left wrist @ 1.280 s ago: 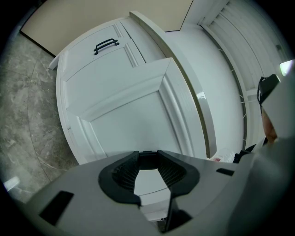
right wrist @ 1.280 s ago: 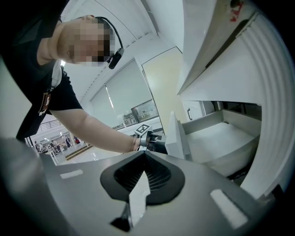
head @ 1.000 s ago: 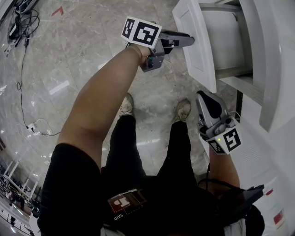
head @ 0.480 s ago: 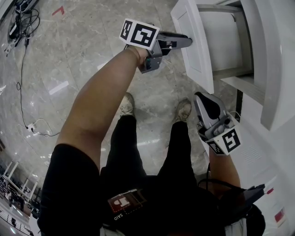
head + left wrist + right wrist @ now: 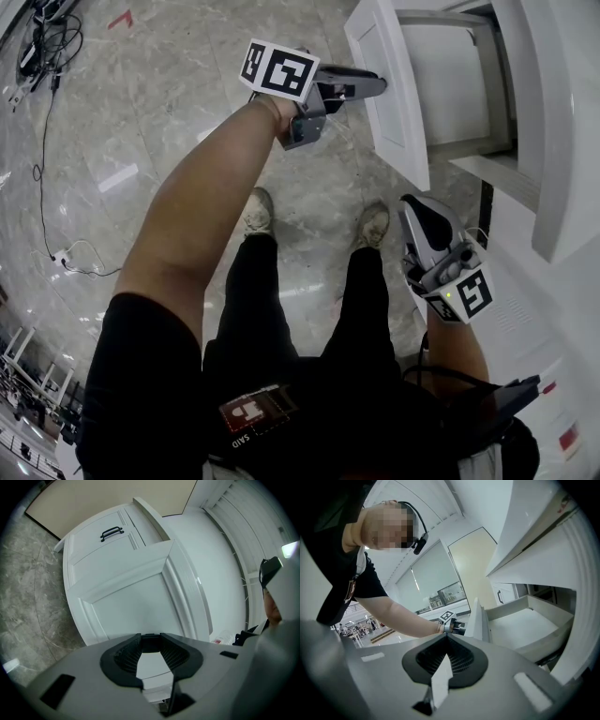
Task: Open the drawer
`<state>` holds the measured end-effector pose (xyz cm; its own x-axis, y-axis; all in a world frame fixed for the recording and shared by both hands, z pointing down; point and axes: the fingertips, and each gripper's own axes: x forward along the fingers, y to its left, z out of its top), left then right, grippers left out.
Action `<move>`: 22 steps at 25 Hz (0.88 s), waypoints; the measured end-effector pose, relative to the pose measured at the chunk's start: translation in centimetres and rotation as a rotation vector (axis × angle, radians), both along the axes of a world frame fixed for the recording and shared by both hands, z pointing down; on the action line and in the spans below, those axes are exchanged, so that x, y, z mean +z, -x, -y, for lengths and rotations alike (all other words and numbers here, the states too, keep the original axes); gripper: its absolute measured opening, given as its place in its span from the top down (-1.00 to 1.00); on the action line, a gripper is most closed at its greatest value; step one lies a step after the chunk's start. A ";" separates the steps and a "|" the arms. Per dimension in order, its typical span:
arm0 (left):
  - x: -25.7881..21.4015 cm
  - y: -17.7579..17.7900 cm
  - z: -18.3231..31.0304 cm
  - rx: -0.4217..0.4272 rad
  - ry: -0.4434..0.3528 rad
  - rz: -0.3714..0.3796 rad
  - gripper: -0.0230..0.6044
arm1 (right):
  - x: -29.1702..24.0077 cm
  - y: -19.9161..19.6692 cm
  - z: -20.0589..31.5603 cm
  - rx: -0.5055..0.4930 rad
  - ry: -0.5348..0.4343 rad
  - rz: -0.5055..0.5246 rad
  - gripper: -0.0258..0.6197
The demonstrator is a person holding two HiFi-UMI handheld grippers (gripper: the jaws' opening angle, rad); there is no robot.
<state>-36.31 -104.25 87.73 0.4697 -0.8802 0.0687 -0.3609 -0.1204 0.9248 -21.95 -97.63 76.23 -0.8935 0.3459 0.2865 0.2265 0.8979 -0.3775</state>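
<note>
- Marble flooring (image 5: 141, 112) lies in front of a white cabinet (image 5: 562, 141); all positions below are referred to that cabinet.
- Task status: the drawer (image 5: 450, 84) is seen drawn well out of the cabinet, with its inner floor exposed. The opening is judged to be largely accomplished.
- Remaining work: it cannot be determined from these views whether the end of travel has been reached. A further short pull away from the cabinet may be required, followed by release of the grip.
- The drawer front (image 5: 389, 94) is the part of the drawer located farthest from the cabinet.
- The left gripper (image 5: 378, 84) is applied to the outer face of the drawer front, on the side turned away from the cabinet.
- Its fingers (image 5: 125, 657) are set partly apart and are clamped at their tips on a dark bar. This bar is judged to be the drawer handle (image 5: 150, 641).
- The right gripper (image 5: 446, 635) is held beside the cabinet, nearer the person than the drawer and well apart from the drawer front.
- Its pads (image 5: 430, 658) are closed tip to tip. Nothing is grasped between them and nothing is touched.
</note>
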 end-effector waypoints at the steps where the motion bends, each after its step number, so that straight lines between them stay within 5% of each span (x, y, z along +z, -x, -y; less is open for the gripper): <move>1: 0.0 0.0 0.0 -0.001 0.000 0.000 0.53 | -0.2 -0.2 0.2 0.001 -0.003 0.000 0.92; 22: 0.0 0.2 -0.1 -0.024 -0.004 -0.003 0.53 | -3.1 -0.7 4.8 0.107 -0.006 0.049 0.92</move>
<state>-36.50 -104.11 87.73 0.4487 -0.8914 0.0637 -0.3607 -0.1154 0.9255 -21.26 -102.43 73.09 -0.9383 0.2458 0.2433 0.1469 0.9202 -0.3629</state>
